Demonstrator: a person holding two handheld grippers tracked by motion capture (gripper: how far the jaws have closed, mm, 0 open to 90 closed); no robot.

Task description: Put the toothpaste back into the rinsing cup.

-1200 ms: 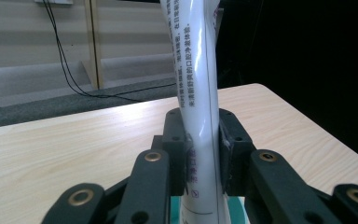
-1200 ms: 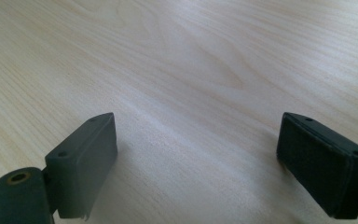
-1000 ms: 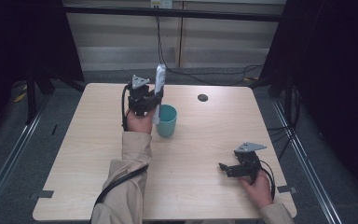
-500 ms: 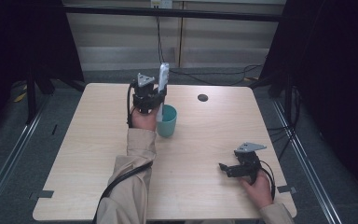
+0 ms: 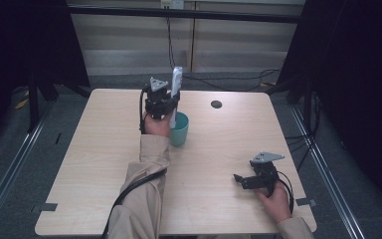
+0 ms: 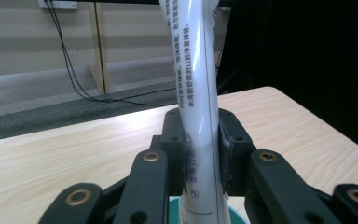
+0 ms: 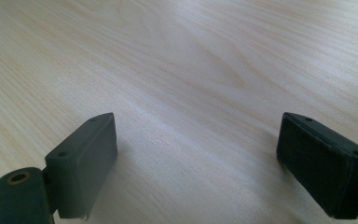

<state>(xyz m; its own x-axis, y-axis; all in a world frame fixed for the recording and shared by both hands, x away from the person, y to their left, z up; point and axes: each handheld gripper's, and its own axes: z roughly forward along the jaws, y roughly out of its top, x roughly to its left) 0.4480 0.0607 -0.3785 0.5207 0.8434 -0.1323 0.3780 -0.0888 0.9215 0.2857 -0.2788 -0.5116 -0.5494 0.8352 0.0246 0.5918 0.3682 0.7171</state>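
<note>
1. Since a second ago the left gripper (image 5: 165, 102) has carried the white printed squeeze tube (image 5: 175, 94) slightly farther from the person, above the teal plastic cup (image 5: 180, 129), while the right gripper (image 5: 251, 179) has stayed put.
2. The pale wooden surface (image 5: 79, 164) carries the cup near its middle; a small dark round hole (image 5: 216, 104) lies beyond the cup, toward the far right.
3. The left gripper pinches the tube upright at mid-body, its lower end just over the cup's mouth.
4. Likely step: lower the tube into the cup. Keep it vertical and centred; release only once it rests inside.
5. The right gripper, jaws spread and empty, rests well right of the cup.
</note>
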